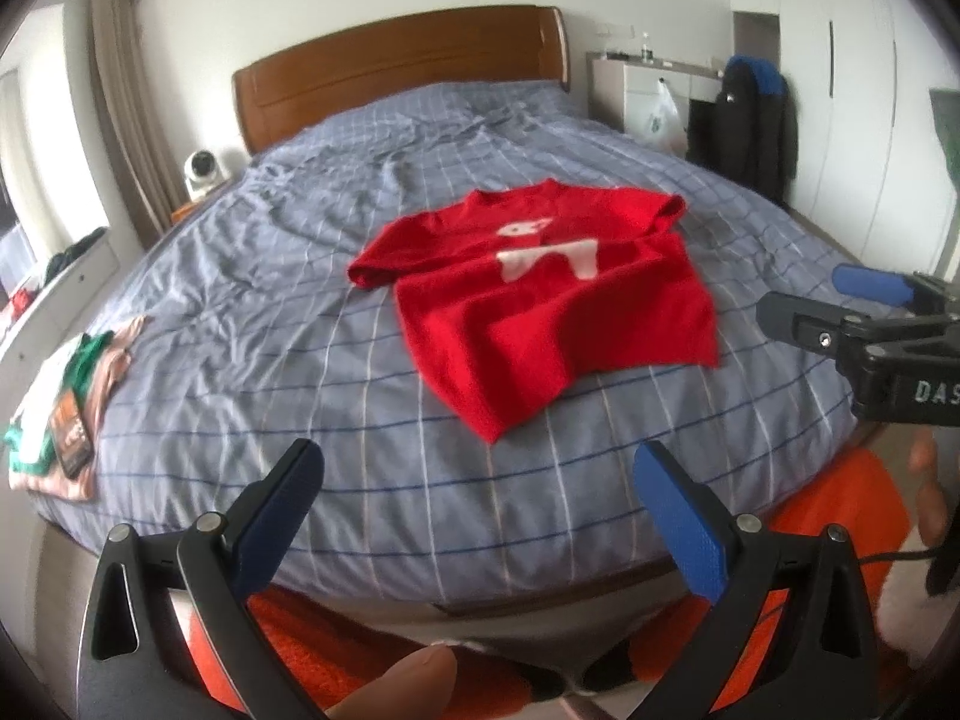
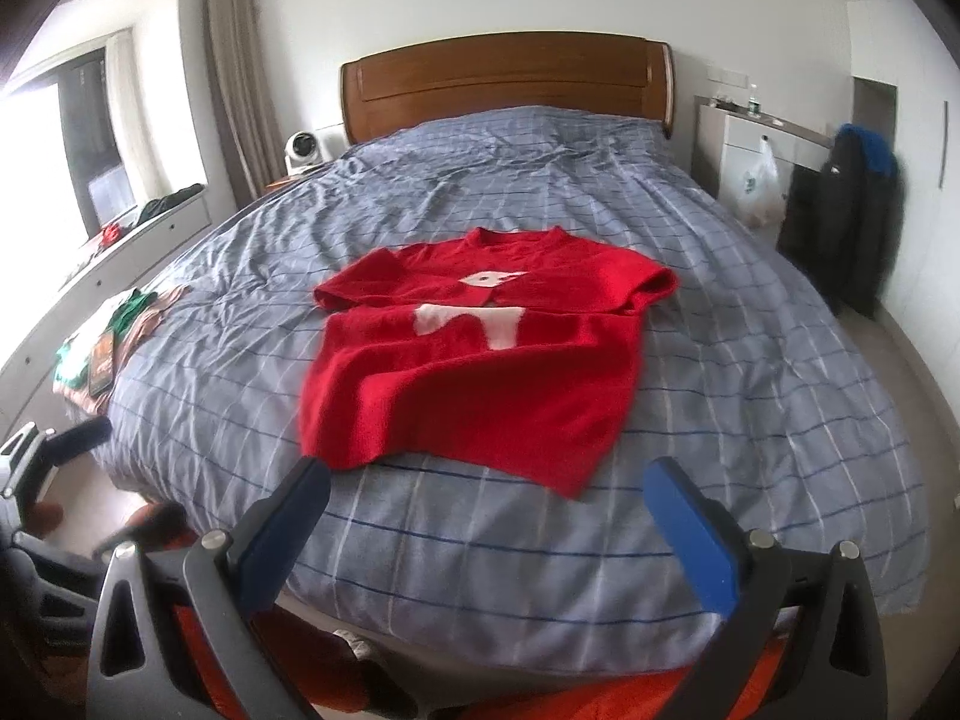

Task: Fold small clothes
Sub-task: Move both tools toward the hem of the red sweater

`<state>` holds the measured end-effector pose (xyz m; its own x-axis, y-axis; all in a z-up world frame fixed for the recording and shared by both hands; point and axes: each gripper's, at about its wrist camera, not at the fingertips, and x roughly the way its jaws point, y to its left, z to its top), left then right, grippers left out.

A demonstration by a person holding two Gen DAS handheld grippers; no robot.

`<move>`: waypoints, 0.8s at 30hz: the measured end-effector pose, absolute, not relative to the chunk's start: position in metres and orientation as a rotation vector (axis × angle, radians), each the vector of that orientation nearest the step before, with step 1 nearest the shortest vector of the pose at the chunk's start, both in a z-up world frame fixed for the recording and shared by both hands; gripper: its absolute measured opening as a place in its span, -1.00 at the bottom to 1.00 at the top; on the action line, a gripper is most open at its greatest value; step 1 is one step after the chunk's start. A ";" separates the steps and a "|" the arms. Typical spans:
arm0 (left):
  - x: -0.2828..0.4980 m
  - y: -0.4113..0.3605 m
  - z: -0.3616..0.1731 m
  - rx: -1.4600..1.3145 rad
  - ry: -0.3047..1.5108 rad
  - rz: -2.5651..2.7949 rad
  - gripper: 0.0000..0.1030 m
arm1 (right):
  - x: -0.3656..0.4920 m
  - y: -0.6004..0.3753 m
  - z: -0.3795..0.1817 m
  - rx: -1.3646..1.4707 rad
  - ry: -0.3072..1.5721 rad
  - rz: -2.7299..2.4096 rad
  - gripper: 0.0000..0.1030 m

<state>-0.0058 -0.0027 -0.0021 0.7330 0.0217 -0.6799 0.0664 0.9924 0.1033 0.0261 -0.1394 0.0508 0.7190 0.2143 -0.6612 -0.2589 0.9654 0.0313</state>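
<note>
The red shirt [image 2: 474,360] lies face up near the middle of the bed [image 2: 750,420], its hem toward the foot edge, rumpled at one lower corner. The left gripper [image 1: 480,516] and right gripper [image 2: 486,534] hang released and empty over the foot edge. Pinching the shirt together with the checked cover [image 2: 540,570] beneath could drag both; the rumpled hem may fold crooked.

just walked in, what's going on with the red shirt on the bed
A person holds a hand-held gripper in each hand at the foot of the bed. The red T-shirt lies spread on the checked cover, unfolded. The left hand-held gripper and the right hand-held gripper are both open and hold nothing. A small pile of clothes sits at the bed's left edge.
</note>
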 end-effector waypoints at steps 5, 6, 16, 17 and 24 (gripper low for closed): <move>-0.002 -0.002 0.003 0.068 0.736 -0.061 1.00 | 0.019 -0.134 0.050 -0.091 0.722 0.261 1.00; -0.003 -0.002 0.003 0.085 0.712 -0.053 1.00 | 0.018 -0.135 0.050 -0.093 0.720 0.252 1.00; 0.004 0.004 -0.002 0.097 0.722 -0.025 1.00 | 0.026 -0.140 0.052 -0.074 0.722 0.243 1.00; 0.005 0.005 -0.003 0.102 0.733 -0.019 1.00 | 0.026 -0.139 0.051 -0.073 0.721 0.245 1.00; 0.011 0.015 -0.011 0.043 0.794 0.005 1.00 | 0.025 -0.145 0.049 -0.064 0.727 0.227 1.00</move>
